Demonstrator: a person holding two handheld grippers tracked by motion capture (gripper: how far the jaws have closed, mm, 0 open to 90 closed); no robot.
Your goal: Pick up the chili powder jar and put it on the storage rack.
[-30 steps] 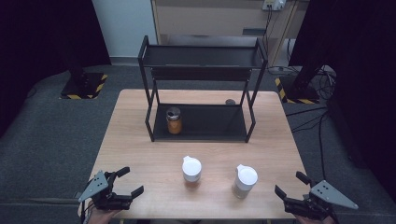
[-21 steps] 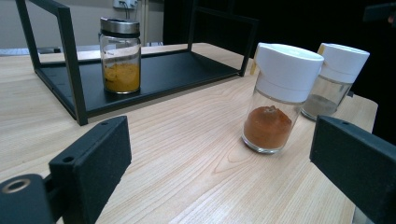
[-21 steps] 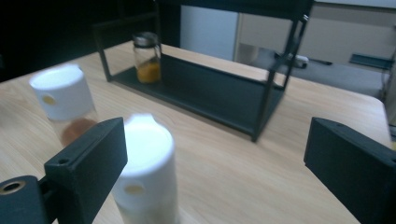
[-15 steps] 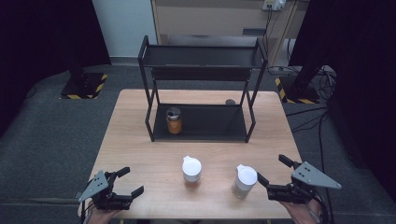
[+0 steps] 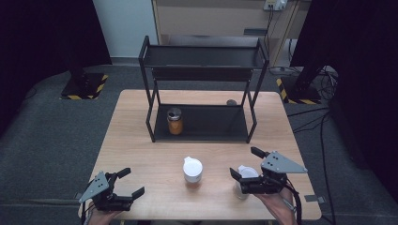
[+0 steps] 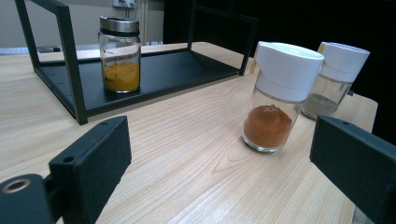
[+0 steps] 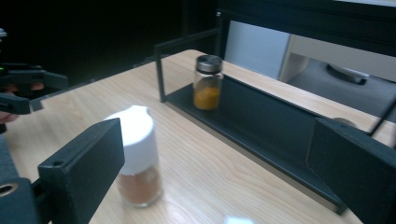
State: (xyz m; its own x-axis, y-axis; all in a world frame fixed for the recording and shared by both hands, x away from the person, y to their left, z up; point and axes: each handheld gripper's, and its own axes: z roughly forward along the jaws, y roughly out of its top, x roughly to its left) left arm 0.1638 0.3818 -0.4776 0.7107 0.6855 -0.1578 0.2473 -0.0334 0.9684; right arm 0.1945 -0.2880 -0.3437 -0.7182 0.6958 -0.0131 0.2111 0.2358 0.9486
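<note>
Now we close in on the nearest jar.

Nearest us, our right gripper (image 5: 248,165) hangs just over the grey-powder jar (image 5: 243,180) at the front right, jaws spread and just been opening, nothing between them yet, likely lining up a grab. Our left gripper (image 5: 127,183) rests at the front left corner, jaws spread too, empty. Between them stands the brown-powder jar (image 5: 193,171). Farther off, the yellow-powder jar (image 5: 174,121) sits on the lower shelf of the black rack (image 5: 203,56), seemingly where these belong.
</note>
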